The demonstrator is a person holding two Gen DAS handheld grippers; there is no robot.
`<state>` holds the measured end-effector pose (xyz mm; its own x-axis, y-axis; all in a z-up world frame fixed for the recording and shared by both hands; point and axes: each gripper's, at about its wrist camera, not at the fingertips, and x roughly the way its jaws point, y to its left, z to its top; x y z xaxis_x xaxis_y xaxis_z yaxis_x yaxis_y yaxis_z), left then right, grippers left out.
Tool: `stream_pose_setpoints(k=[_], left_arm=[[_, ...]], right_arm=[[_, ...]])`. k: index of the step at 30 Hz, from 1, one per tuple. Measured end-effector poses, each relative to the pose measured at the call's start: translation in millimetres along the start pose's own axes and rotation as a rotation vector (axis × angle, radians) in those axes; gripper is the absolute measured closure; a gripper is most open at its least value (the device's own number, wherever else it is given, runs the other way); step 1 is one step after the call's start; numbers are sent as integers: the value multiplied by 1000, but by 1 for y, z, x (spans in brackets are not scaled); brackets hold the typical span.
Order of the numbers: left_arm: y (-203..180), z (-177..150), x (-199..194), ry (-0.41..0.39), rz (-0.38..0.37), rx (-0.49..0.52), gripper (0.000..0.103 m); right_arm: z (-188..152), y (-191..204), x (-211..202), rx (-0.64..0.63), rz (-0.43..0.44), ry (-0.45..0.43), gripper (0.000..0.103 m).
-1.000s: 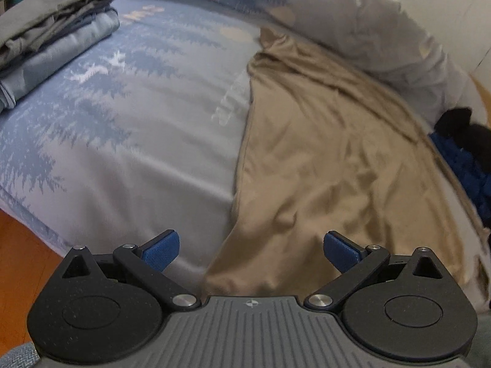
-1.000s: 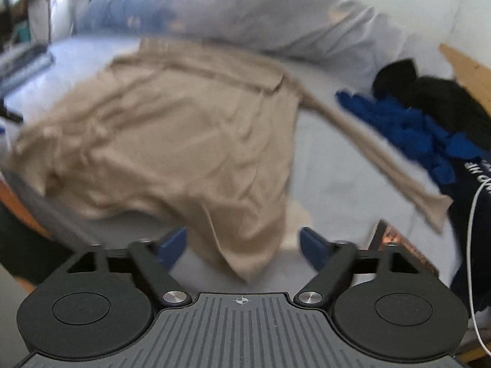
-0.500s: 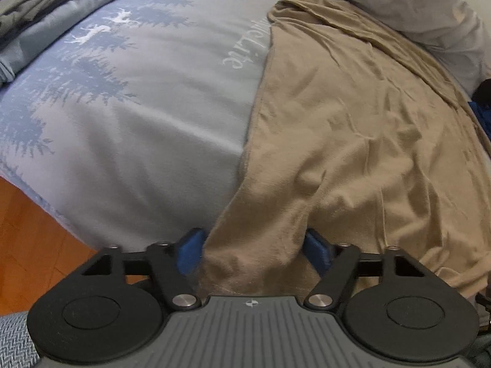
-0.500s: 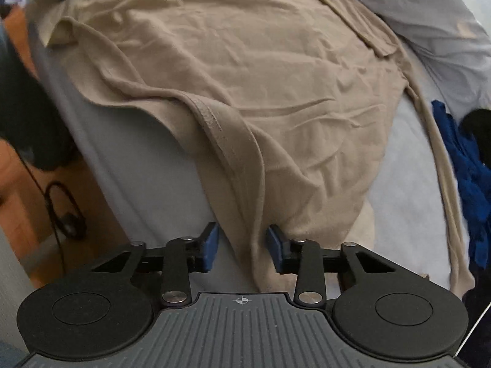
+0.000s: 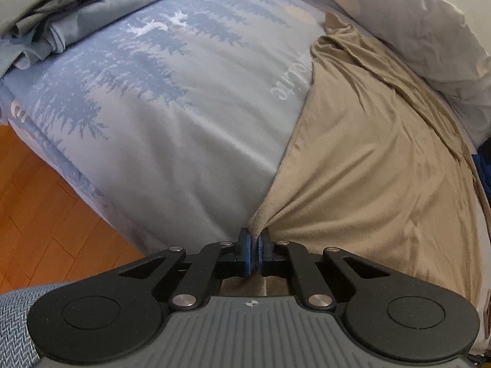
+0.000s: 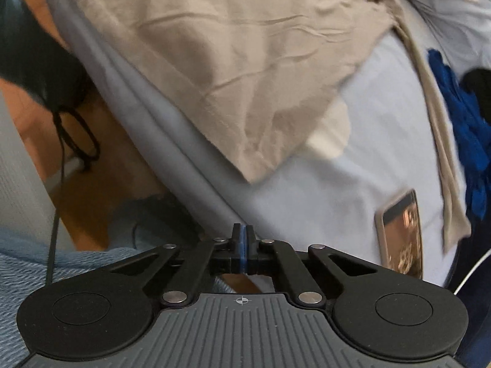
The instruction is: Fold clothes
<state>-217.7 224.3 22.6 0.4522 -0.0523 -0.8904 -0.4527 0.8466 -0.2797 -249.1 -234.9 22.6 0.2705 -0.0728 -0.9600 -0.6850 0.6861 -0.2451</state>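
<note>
Phone (image 6: 400, 234) beside shirt (image 6: 233, 55) — unobstructed

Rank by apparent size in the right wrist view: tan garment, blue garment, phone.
1. tan garment, by far the largest.
2. blue garment, partly cut off at the edge.
3. phone, though nearer the camera, so the last two are unsure.

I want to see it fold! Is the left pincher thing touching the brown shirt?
Touching. In the left wrist view, the left gripper has its blue pads shut on a bunched corner of the brown shirt, which runs straight between them.
</note>
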Motion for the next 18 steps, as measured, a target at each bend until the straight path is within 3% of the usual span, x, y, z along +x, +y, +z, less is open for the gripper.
stream_pose_setpoints(k=[2,3,6,7,8,9,10,13,18], left_arm=[[0,-1,0,1,44,-1,80],[1,-2,-1,2,71,-11,78],[6,-3,-5,-10,142,-45,67],[8,-3,-9,-24,153,-57,59],[10,-3,-14,-42,162,-72,44],[11,-3,-20,-70,160,-90,37],[10,-3,-27,-101,141,-97,26],[-4,-4,-51,-208,53,-71,23],[-47,-23,-93,-434,-108,52,4]], right_arm=[[-6,-3,-12,50,5,-35,98],[-8,-4,-21,92,3,-69,96],[-10,-11,-49,229,-5,-201,75],[-13,-12,-58,279,-3,-253,63],[-16,-12,-67,325,1,-301,56],[-19,-13,-76,367,1,-350,54],[-22,-14,-84,410,0,-398,50],[-33,-17,-109,523,-6,-552,34],[-57,-44,-141,740,31,-816,18]])
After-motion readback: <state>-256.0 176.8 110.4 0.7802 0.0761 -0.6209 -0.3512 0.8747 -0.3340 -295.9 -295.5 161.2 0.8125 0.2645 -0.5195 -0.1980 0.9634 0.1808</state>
